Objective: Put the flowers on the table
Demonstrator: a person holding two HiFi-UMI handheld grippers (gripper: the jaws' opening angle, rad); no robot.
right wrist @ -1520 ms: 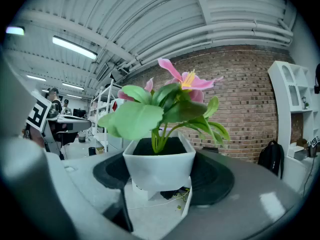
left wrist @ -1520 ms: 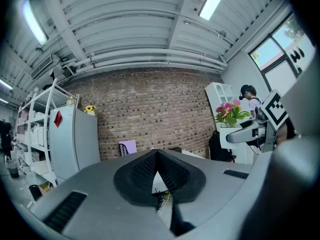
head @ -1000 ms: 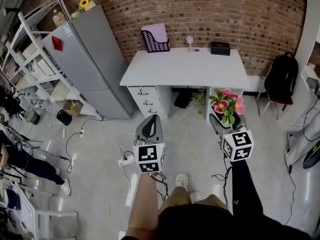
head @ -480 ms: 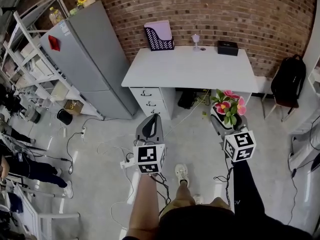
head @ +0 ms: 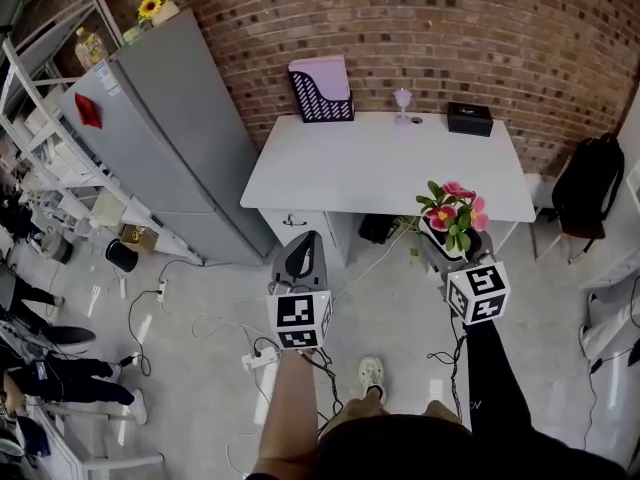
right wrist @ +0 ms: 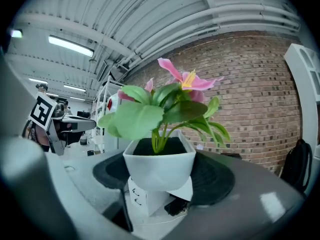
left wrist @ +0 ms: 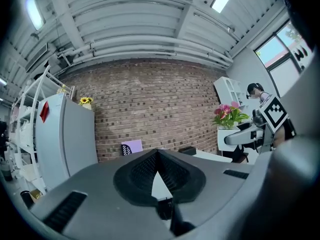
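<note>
Head view, looking down at a white table (head: pixel 380 163), the landmark for everything else; a brick wall (head: pixel 450 28) runs behind the table; a tall grey refrigerator (head: pixel 170 138) stands to the left of the table, a sunflower (head: pixel 150 6) on its top; a black backpack (head: pixel 585 183) sits beyond the table's right end; a purple file holder (head: pixel 322 90) stands at the table's back edge, left of centre; a black box (head: pixel 470 118) lies at the back edge toward the right, with a small stemmed glass (head: pixel 403 101) between the two. You hold the left gripper (left wrist: pixel 157 154) in front of the table's left half, jaws pressed together with nothing between them. Your right gripper (right wrist: pixel 160 176) is clamped on the white pot (right wrist: pixel 159 166) of the flowers (head: pixel 455 213), jaws wide around its sides; the pink blooms and green leaves stand upright in the air at the table's front edge, toward its right end, not set down on it.
</note>
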